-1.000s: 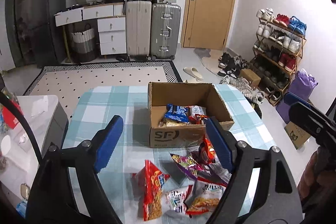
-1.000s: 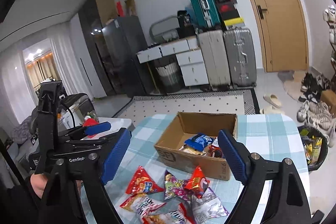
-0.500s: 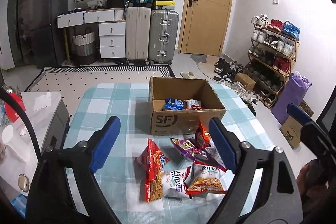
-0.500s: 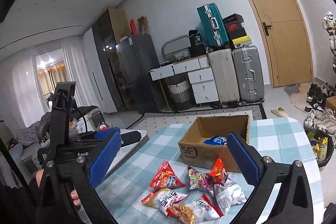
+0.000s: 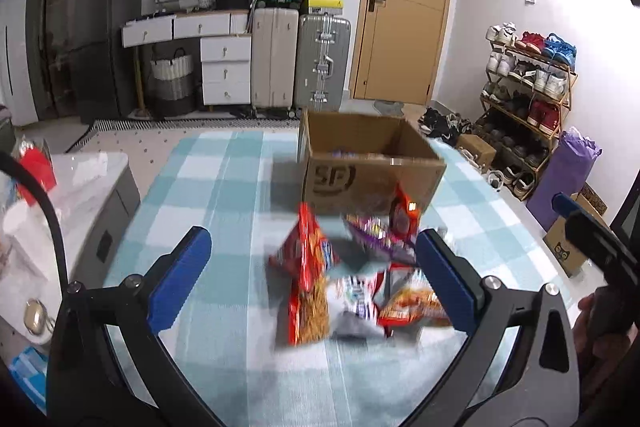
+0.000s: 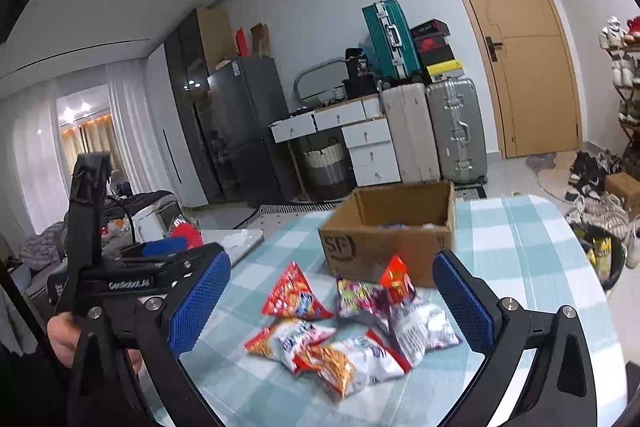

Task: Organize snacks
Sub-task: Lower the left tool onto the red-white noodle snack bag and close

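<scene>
Snack packets (image 6: 344, 331) lie in a loose pile on the checked tabletop (image 6: 520, 259), just ahead of and below both tongs, on the near side of the cardboard box (image 6: 384, 239). Left tongs (image 5: 310, 275) wide open, empty, framing the pile; view blurred. Right tongs (image 6: 332, 303) also wide open, empty, the pile between the blue pads. Red triangular packet (image 6: 296, 293) sits leftmost, nearer the left tongs; red-orange packet (image 6: 396, 277) stands against the box front. Box holds some packets already. Judgement: either arm reaches, nothing blocks; box wall must be cleared.
</scene>
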Tool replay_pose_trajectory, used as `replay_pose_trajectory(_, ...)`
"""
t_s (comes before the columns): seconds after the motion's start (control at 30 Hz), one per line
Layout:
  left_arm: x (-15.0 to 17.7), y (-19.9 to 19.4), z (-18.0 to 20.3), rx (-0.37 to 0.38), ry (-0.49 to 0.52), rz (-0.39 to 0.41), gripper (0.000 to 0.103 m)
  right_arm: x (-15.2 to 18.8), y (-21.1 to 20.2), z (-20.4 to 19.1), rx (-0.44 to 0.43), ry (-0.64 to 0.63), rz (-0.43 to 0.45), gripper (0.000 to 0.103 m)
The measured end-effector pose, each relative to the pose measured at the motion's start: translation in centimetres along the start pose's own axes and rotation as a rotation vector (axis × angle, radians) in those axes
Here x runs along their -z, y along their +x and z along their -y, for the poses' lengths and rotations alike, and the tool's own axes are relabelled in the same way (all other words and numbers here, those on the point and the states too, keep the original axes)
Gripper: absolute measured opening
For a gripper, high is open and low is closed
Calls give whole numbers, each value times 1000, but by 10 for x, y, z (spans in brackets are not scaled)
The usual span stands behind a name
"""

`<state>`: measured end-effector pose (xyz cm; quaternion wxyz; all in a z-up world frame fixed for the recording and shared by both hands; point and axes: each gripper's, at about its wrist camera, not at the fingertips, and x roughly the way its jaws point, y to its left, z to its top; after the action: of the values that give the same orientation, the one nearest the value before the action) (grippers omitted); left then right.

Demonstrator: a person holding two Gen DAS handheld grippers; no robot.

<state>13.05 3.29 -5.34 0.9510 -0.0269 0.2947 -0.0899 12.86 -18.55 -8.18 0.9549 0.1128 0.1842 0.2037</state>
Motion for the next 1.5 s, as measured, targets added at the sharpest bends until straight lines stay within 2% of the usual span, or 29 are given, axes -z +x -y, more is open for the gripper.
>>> replay_pose_trajectory(0.13, 34, 17, -7, 2, -6, -34, 102, 24, -3, 11, 13, 31, -17, 103)
replay_pose_trajectory(0.2, 49, 31, -9, 5, -11, -83, 102, 34, -4, 16, 13, 46, -29, 103)
replay_pose_trajectory(0.4, 68, 63, -9, -4, -18, -147, 102, 58, 9, 30, 4, 100, -74, 103)
replay_pose_trajectory(0.63, 71, 87, -5, 2, -22, -204, 102, 70, 25, 27, -19, 86, -97, 103)
replay_pose_trajectory(0.83, 68, 107, 2, 11, -12, -231, 102, 73, 32, 24, -2, 46, -106, 103)
replay_pose_trajectory(1.33, 62, 144, 5, 59, -46, -273, 102, 82, 46, 45, -15, 127, -148, 103)
replay_pose_trajectory(1.5, 61, 163, 2, 106, -86, -315, 102, 82, 45, 43, -22, 122, -151, 103)
